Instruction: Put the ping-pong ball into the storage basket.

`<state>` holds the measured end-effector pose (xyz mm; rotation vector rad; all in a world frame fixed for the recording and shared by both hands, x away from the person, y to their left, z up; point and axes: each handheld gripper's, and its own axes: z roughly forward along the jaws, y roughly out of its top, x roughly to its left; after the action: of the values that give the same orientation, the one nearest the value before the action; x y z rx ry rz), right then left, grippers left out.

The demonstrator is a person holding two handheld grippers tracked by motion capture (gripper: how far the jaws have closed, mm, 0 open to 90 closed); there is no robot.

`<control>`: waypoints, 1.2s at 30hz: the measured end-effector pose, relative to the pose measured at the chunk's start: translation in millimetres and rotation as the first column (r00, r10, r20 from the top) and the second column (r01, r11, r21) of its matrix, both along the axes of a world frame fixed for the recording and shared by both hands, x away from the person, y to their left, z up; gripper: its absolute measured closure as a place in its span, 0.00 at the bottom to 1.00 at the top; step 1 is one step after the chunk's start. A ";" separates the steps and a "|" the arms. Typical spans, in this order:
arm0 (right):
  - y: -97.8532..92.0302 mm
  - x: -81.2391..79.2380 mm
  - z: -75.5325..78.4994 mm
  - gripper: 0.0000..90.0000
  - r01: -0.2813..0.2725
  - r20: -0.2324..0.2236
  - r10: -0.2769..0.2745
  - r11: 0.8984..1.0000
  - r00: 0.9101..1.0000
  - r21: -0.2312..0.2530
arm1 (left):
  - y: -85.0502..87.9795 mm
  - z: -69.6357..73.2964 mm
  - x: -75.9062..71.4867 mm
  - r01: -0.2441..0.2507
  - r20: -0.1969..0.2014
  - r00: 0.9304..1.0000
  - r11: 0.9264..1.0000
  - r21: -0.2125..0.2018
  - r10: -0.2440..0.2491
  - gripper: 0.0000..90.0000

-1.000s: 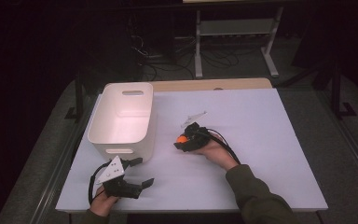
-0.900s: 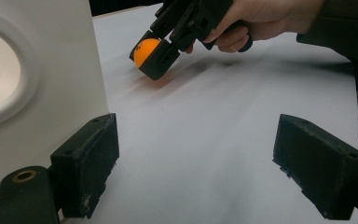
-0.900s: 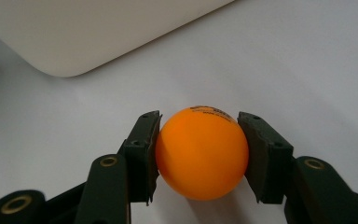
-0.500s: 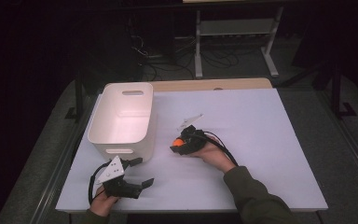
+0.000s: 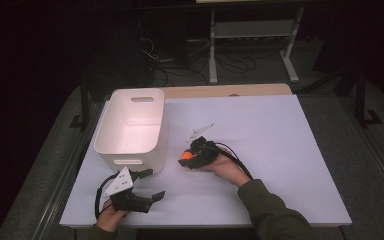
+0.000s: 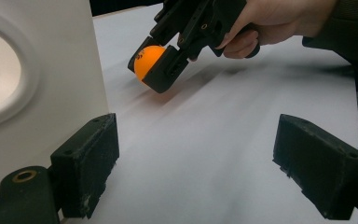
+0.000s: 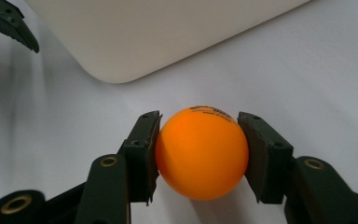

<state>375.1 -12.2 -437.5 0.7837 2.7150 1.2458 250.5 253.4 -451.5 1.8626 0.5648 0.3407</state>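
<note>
An orange ball (image 7: pixel 202 152) is clamped between the two jaws of my right gripper (image 5: pixel 187 159), a little above the white table near its middle. The same orange ball (image 5: pixel 185 155) (image 6: pixel 148 62) shows just right of the white bin (image 5: pixel 132 127). My left gripper (image 5: pixel 147 185) rests low at the table's front left, its jaws wide apart with nothing between them. In the left gripper view my left gripper (image 6: pixel 196 168) points past the bin's wall (image 6: pixel 32 79) toward the right gripper (image 6: pixel 168 63) and its ball.
The white bin with a handle slot stands at the table's left, its inside bare as far as I can see. The white table (image 5: pixel 280 150) stretches open to the right. A metal stand (image 5: pixel 250 35) and cables lie on the dark floor beyond.
My right gripper has carried the orange ball a little to the left, closer to the bin. The left gripper has stayed where it was.
</note>
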 end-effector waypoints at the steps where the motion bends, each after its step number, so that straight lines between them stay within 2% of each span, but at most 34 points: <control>1: 0.6 -0.4 0.2 0.55 -0.004 0.000 0.004 1.000 1.000 0.001 | 0.1 0.0 0.0 0.000 0.000 1.000 1.000 0.000 0.000 0.16; 12: 4.1 -4.6 3.9 0.55 -0.028 -0.004 0.028 1.000 1.000 0.002 | 0.4 0.1 0.3 0.001 -0.001 1.000 1.000 0.000 -0.001 0.16; 21: 2.6 -5.5 10.9 0.55 -0.026 -0.004 0.027 0.999 1.000 0.018 | 0.4 0.1 0.3 0.000 -0.001 1.000 1.000 0.002 0.000 0.16; 36: -3.5 -7.6 30.7 0.55 -0.027 0.005 0.027 0.998 1.000 0.050 | 0.6 0.1 0.2 0.001 -0.001 1.000 1.000 0.002 -0.001 0.16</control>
<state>367.5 -15.7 -406.9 0.7504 2.7095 1.3242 250.7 254.0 -451.4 1.8647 0.5641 0.3393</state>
